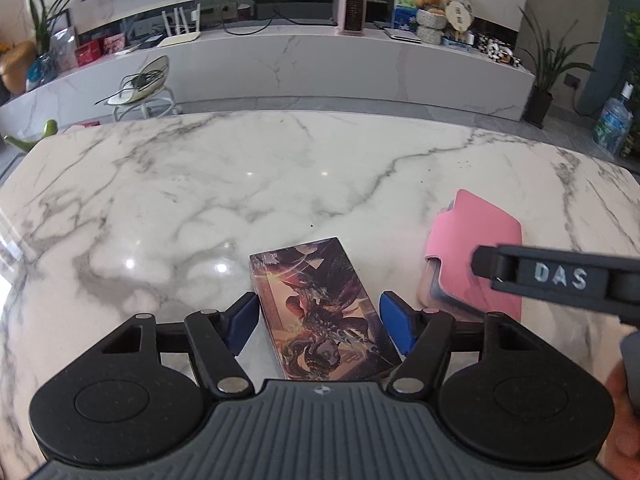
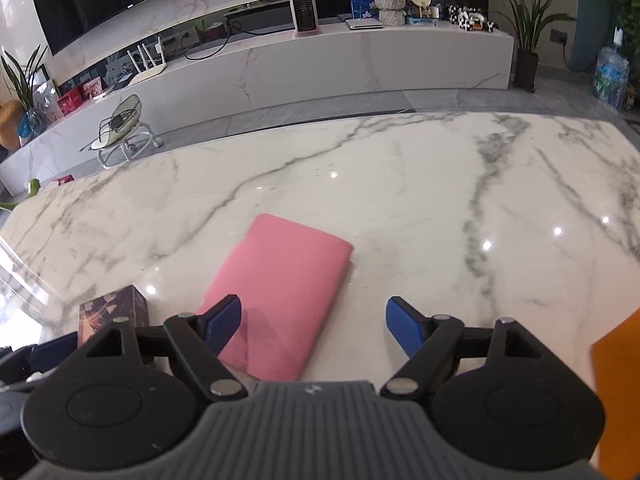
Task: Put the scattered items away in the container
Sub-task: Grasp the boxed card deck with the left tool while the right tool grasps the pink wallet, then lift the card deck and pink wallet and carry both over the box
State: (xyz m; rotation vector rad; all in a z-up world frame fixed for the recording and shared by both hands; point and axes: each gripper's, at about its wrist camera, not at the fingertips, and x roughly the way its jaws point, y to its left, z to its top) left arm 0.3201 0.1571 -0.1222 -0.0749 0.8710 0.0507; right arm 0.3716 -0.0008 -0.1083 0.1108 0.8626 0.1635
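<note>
The left tool [image 1: 320, 318] stands apart astride the illustrated box [image 1: 320, 312] on the bench [image 1: 200, 200]; pickup seems in hand. The right tool [image 2: 314, 326] gapes over the pink case [image 2: 280, 292]; next, close squarely.

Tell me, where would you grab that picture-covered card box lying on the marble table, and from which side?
Across its two long side edges, coming down from above at the near end. The card box lies flat on the marble table, its long axis pointing away, and its narrow width already sits between the open left gripper fingers. Its broad printed face probably gives little to pinch, so the sides look best.
</note>
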